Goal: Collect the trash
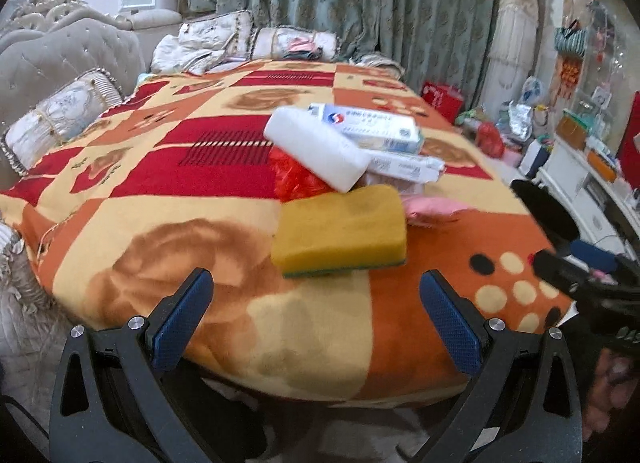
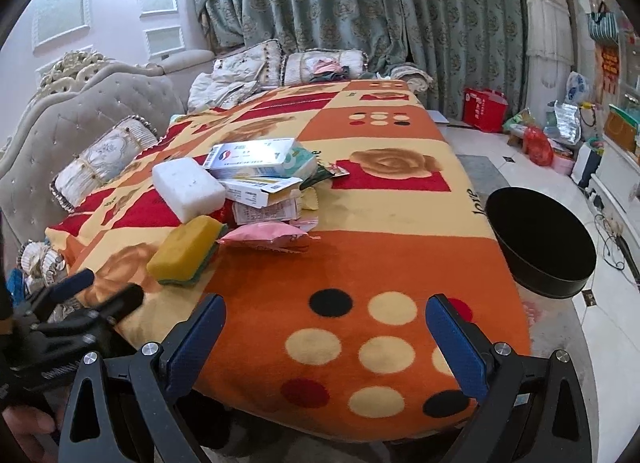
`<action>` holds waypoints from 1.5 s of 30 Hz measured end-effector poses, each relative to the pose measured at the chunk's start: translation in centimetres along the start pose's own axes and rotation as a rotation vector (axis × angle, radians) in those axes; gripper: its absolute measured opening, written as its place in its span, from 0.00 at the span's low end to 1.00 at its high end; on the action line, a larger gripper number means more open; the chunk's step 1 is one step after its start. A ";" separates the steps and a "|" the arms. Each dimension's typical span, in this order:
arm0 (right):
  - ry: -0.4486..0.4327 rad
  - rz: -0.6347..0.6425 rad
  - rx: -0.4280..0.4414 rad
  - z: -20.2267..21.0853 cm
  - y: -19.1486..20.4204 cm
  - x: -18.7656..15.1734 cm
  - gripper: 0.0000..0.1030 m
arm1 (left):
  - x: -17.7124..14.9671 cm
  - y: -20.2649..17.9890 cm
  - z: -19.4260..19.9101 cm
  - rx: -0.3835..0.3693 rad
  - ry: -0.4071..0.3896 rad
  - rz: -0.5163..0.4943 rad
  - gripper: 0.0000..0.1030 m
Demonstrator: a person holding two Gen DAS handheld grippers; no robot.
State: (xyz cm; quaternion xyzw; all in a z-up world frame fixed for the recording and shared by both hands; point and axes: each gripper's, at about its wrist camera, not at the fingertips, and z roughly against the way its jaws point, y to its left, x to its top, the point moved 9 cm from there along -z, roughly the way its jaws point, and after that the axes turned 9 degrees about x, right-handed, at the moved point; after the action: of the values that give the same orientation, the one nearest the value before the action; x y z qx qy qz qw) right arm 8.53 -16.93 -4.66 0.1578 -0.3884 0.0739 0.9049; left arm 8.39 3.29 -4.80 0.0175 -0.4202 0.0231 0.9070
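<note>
Your left hand-held gripper (image 1: 316, 319) was wide open and held nothing. The yellow sponge (image 1: 340, 233) lay on the table (image 1: 200, 263) just ahead of it, long side across. Your right hand-held gripper (image 2: 326, 337), open and empty too, was farther off.

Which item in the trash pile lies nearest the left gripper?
The yellow sponge, at the pile's near edge just ahead of the open left gripper; the white foam block lies farther back.

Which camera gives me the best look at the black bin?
The right wrist view. There the black bin shows whole at the table's right edge, open mouth and wall visible. In the left wrist view only part of it shows at the right margin, partly hidden behind the right claw.
</note>
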 end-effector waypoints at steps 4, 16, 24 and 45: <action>0.007 -0.008 0.004 -0.3 -0.1 -0.2 0.96 | 0.6 -0.4 1.0 -0.028 -0.037 -0.011 1.00; 0.026 0.040 0.007 -0.9 1.6 -0.1 0.96 | 0.8 0.8 1.9 -0.036 -0.093 0.037 1.00; 0.026 0.043 0.004 -0.9 1.6 -0.1 0.96 | 0.4 -0.7 2.6 -0.063 -0.104 -0.019 1.00; 0.015 0.040 0.025 -1.0 2.4 0.7 0.96 | 2.0 1.8 2.6 -0.027 -0.130 0.015 1.00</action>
State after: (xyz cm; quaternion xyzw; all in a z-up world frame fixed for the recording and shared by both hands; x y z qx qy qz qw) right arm 9.09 -14.29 -4.23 0.1608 -0.3838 0.0981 0.9040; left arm 7.55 5.06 -1.57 0.0037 -0.4785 0.0231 0.8778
